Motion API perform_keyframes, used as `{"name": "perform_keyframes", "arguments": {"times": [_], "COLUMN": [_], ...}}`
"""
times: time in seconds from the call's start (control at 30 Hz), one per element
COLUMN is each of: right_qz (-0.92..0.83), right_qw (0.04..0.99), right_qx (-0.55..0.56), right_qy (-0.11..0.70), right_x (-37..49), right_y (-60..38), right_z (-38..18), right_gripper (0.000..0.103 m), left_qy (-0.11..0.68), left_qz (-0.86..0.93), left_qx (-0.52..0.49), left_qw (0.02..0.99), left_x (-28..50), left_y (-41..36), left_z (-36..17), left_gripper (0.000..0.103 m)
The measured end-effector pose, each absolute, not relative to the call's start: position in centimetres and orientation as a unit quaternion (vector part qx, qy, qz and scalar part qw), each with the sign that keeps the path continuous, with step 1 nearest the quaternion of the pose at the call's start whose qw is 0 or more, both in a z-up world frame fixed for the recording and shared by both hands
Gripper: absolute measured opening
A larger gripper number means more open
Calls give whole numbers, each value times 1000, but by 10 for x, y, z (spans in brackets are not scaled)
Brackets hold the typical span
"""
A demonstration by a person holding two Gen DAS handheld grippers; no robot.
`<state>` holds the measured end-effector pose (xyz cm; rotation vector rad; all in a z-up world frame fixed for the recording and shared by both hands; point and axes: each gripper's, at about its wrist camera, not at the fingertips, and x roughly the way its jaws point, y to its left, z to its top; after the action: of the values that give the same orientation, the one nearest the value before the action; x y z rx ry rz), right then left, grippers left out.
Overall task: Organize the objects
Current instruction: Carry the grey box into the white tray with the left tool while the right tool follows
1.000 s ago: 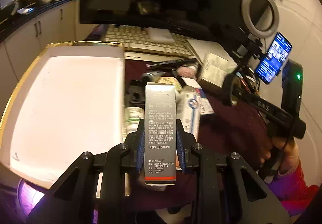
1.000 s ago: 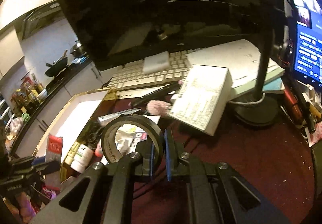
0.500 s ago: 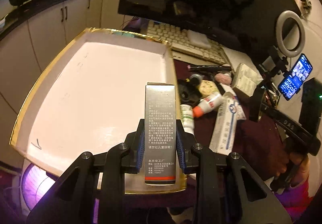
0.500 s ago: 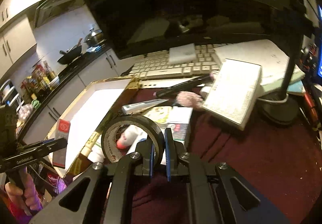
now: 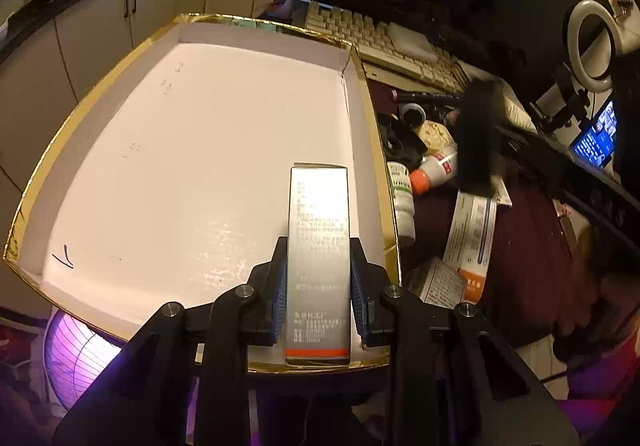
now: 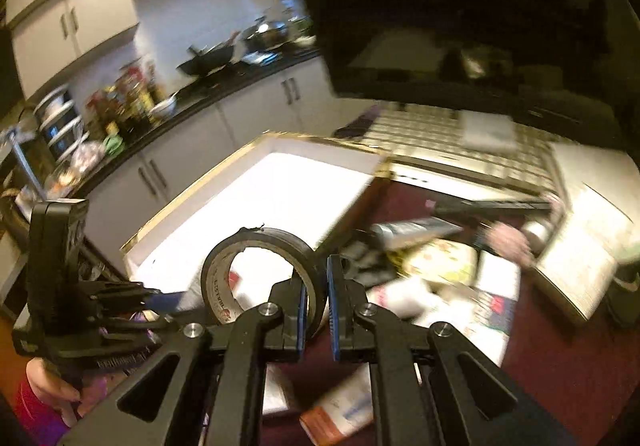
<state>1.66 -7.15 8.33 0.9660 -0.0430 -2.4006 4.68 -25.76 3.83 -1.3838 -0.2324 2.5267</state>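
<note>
In the left wrist view, the left gripper point(image 5: 319, 298) at bottom centre is clamped on a tall silver carton point(image 5: 319, 246), blue pads pressed on its 2 long sides at about mid-length. The carton's long axis runs straight up the frame, along the fingers; its orange-banded end sits at the bottom, its far end near frame centre. Beyond and to the left of it lies the white tray w/ gold rim point(image 5: 372, 117), bare as far as can be seen. The carton is seen over the tray's lower right corner, just inside the right wall; whether it touches the floor can't be told. The placement is judged to turn on this: free tray floor lies up and left of the carton, so the carton can be set down lengthwise, parallel to the right wall. In the right wrist view, blurred, the right gripper point(image 6: 318, 302) at bottom centre is pinched on the wall of a black tape roll point(image 6: 262, 274), 1 finger through the core, the ring standing to the left of the jaws. The tray lies above and left of the roll, at mid-frame. The left gripper is judged nearer to the tray, so its drop seems due 1st. Clutter of bottles point(image 5: 436, 169) and packets is left on the dark red cloth point(image 5: 528, 246), right of the tray.
</note>
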Motion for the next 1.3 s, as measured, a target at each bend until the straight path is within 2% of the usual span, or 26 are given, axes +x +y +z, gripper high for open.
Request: {"name": "perform_keyframes", "arguments": {"times": [0.33,0.67,1.03,1.3], "right_qz": [-859,-835,-833,-834], "right_qw": [304,288,265,264], "right_qx": [406,450,461,457], "right_qy": [67,134,150,161], "right_x": [-35,-38,-45,-37], "right_y": [-151,-166,-174,-176], "right_z": [63,29,27,29], "right_gripper": [7,7,11,14], "left_qy": [-46,-28,-36,-41], "left_qz": [859,859,868,865], "left_qx": [-488,-488,-479,-473], "left_qw": [146,151,128,165], "left_x": [51,58,60,68], "left_y": [-254,-251,-255,-246], "left_z": [33,31,38,41], "left_gripper": [26,26,27,27]}}
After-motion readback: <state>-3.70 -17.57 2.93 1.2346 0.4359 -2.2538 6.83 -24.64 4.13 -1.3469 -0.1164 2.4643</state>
